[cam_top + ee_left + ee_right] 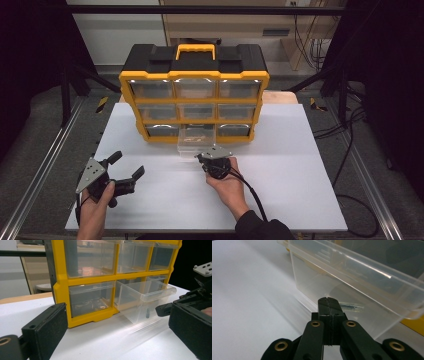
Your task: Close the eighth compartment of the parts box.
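- High view: a yellow-and-black organiser (194, 95) stands at the 12 o'clock side of the white table (150, 200), with nine clear drawers in three rows of three. Eight sit flush; the bottom middle drawer (196, 142) is pulled out toward 6 o'clock. The right gripper (207, 159) sits just at that drawer's front lip, jaws pressed together, nothing between them. The left gripper (129, 167) rests at 8 o'clock, well apart from the organiser, jaws spread wide and empty. Bare table lies between the two hands and toward both side edges.
- Left gripper view: the two black jaws stand far apart at either side. The pulled-out drawer (143, 301) juts out at 1 o'clock; one small dark screw-like piece (147, 314) lies inside near its front wall. The bottom left drawer (90, 300) holds faint small items, too blurred to count.
- Right gripper view: the closed jaws (328, 302) point at the clear drawer's (352, 272) front wall, near it; whether they touch cannot be told. Open table spreads toward 9 o'clock.
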{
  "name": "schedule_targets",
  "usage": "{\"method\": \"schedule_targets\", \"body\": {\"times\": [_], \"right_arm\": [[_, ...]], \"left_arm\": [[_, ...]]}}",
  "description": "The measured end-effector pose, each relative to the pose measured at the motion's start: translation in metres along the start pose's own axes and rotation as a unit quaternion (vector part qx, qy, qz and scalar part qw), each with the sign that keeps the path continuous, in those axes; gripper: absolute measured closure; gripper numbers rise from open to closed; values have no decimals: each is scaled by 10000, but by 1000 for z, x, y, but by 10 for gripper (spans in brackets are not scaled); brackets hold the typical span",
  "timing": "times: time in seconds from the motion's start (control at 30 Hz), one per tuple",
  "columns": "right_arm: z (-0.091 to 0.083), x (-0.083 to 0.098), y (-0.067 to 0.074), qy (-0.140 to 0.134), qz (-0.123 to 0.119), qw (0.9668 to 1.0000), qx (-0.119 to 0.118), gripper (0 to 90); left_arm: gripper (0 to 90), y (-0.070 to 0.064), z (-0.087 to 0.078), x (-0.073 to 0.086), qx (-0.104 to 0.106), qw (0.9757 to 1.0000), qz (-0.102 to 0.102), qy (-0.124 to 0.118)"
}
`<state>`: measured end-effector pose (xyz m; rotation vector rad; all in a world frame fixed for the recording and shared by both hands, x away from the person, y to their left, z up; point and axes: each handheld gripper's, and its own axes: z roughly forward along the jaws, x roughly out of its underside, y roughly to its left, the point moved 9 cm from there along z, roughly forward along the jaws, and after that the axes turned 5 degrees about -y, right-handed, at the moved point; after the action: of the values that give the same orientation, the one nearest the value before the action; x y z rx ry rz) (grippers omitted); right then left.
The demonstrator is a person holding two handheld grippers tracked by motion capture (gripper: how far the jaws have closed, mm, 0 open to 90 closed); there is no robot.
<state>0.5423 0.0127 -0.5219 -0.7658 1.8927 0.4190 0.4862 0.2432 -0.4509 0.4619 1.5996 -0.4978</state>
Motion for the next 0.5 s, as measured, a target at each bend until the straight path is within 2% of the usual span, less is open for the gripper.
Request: {"method": "schedule_targets", "body": {"times": [0.13, 0.5], "right_arm": [[3, -1, 3, -11, -53, 10000, 6, 900], [7, -8, 0, -136, 50, 9999, 28, 900]], "left_arm": [[22, -2, 0, -1, 20, 10000, 33, -14], [22, 0, 0, 0, 6, 10000, 37, -6]]}}
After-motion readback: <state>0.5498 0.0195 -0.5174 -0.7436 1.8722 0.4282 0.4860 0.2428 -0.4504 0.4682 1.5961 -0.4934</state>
